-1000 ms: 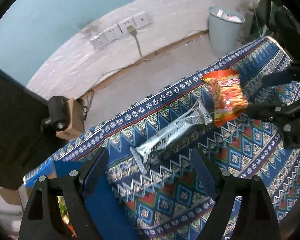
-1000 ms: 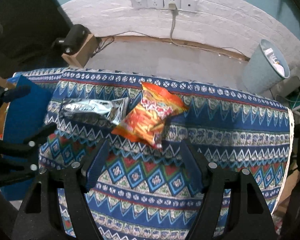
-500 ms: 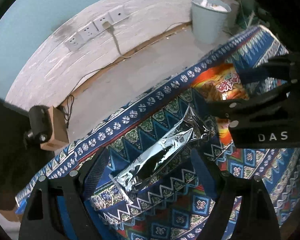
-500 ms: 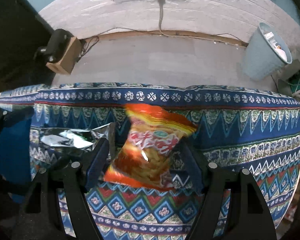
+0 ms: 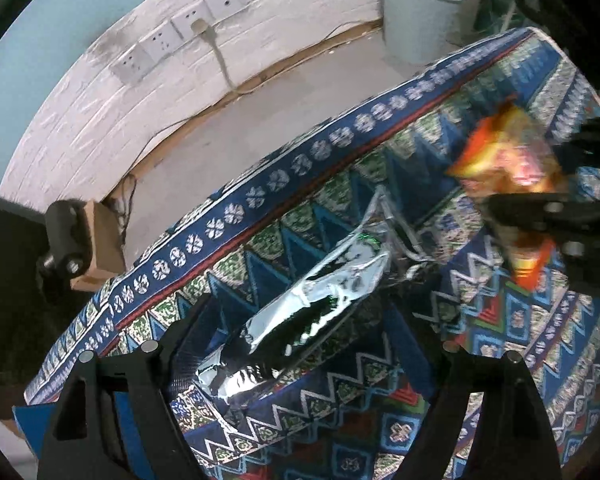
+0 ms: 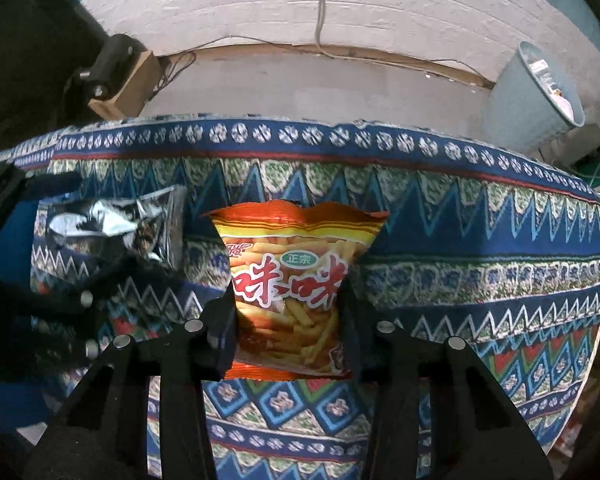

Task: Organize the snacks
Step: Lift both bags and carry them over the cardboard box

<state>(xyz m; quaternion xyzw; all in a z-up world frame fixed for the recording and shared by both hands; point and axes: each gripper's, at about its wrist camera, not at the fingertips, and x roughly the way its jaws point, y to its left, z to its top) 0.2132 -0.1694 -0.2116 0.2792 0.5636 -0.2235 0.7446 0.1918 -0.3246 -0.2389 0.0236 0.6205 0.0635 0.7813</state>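
A silver foil packet [image 5: 300,320] lies slantwise on the patterned tablecloth [image 5: 380,420]. My left gripper [image 5: 304,348] straddles it with its jaws closing. The left finger is at the packet's lower end, and a gap shows at the right finger. My right gripper [image 6: 290,316] is closing on an orange bag of fries-style snacks [image 6: 288,268], and its pads pinch the bag's sides inward. In the left wrist view the orange bag [image 5: 504,160] is blurred between the right gripper's fingers [image 5: 540,204]. The silver packet [image 6: 112,224] and the left gripper [image 6: 40,304] show at the left of the right wrist view.
A pale blue waste bin [image 6: 536,92] stands on the floor beyond the table's far right corner. A cardboard box with a black device [image 6: 120,76] sits by the wall at the left. A blue flat thing [image 5: 128,420] lies at the table's left end.
Both grippers came down over the snacks. The right jaws closed in on the orange bag, which turned square to them. The left jaws now straddle the silver packet and have narrowed slightly.
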